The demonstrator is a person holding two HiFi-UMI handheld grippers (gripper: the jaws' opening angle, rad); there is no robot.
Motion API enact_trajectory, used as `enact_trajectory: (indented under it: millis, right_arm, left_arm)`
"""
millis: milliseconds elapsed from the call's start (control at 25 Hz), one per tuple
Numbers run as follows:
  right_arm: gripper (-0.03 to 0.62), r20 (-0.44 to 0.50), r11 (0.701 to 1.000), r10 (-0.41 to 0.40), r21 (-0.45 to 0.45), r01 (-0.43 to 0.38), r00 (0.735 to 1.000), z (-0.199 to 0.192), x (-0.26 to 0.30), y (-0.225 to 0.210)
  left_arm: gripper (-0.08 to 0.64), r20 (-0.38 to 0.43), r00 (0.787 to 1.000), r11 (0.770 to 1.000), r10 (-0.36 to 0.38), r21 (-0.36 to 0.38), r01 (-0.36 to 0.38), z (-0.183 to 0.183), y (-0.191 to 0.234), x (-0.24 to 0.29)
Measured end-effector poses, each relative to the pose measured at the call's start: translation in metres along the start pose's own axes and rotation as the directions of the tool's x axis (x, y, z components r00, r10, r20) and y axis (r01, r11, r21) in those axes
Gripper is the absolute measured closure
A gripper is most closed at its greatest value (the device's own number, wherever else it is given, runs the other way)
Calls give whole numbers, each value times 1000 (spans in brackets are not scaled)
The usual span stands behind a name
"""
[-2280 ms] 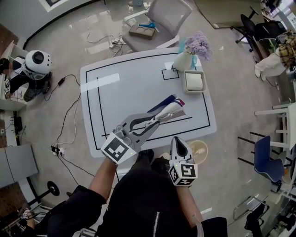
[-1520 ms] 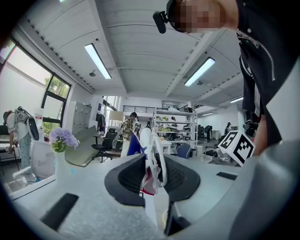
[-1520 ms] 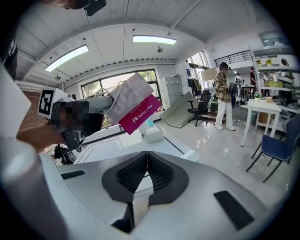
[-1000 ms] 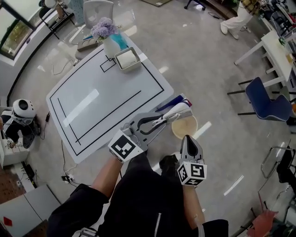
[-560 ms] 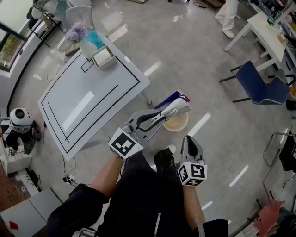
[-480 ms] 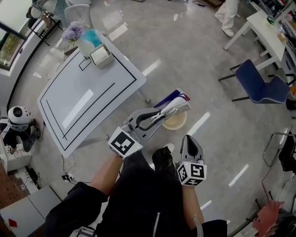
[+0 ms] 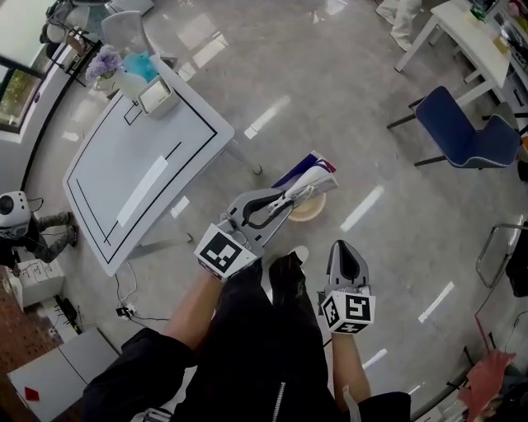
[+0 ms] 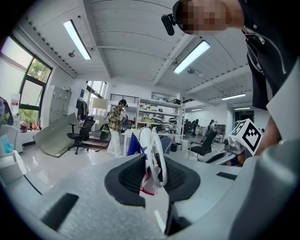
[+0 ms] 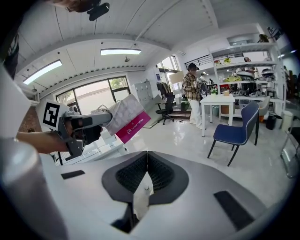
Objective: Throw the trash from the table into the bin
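The trash is a crumpled white, blue and red wrapper point(image 7: 312, 175). My left gripper point(image 7: 289, 200) is shut on it and holds it just above the round beige bin point(image 7: 308, 209) on the floor. In the left gripper view the wrapper point(image 8: 149, 157) stands pinched between the dark pads of the left gripper point(image 8: 151, 165). My right gripper point(image 7: 343, 251) hangs lower right of the bin, shut with nothing in it. The right gripper view shows its jaws point(image 9: 146, 157) closed together, and beyond them the left gripper point(image 9: 77, 124) with the wrapper point(image 9: 125, 119).
The white table point(image 7: 124, 169) lies to the left, with a flower vase point(image 7: 106, 64) and a white box point(image 7: 155, 96) at its far end. A blue chair point(image 7: 458, 132) and a white desk point(image 7: 462, 21) stand to the right. A person point(image 9: 192, 96) stands far off.
Both grippers have moved away from the table, which has slid to the upper left of the head view. The wrapper, earlier over the tabletop, now hangs over the bin.
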State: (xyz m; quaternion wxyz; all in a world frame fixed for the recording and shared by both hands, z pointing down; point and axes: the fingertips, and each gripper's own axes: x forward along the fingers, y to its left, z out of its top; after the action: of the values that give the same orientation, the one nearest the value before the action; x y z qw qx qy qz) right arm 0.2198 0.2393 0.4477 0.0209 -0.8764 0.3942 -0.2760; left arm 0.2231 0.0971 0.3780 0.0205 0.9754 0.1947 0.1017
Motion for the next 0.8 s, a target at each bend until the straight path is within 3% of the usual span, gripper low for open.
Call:
enact_trajectory:
  millis: [120,280,520,680,800]
  right_arm:
    - [583,9,1000,-10,0,10,1000,1,4,-6]
    - [583,20,999,-41,18,40,999,1,9,-8]
    - [583,-1,997,-64,45,64,998,-7,17,-15]
    - [583,-13,996,-72,54,73,997,-13,29,-9]
    - [583,-18,996,-72,56,73,997,-15,36,-8]
  left_arm:
    - [485,-15,1000,999,2,-52,-3,-6,-3,8]
    - [485,-8,999,999,-33,-3,33,-17,2,18]
    - [485,-22,999,997,-27,-75,25,-25,5,34]
    - [486,-18,999,998,-46,-54,45,-38,12,36]
    - [486,-30,999,997,-28,-79,26,-46,18,41]
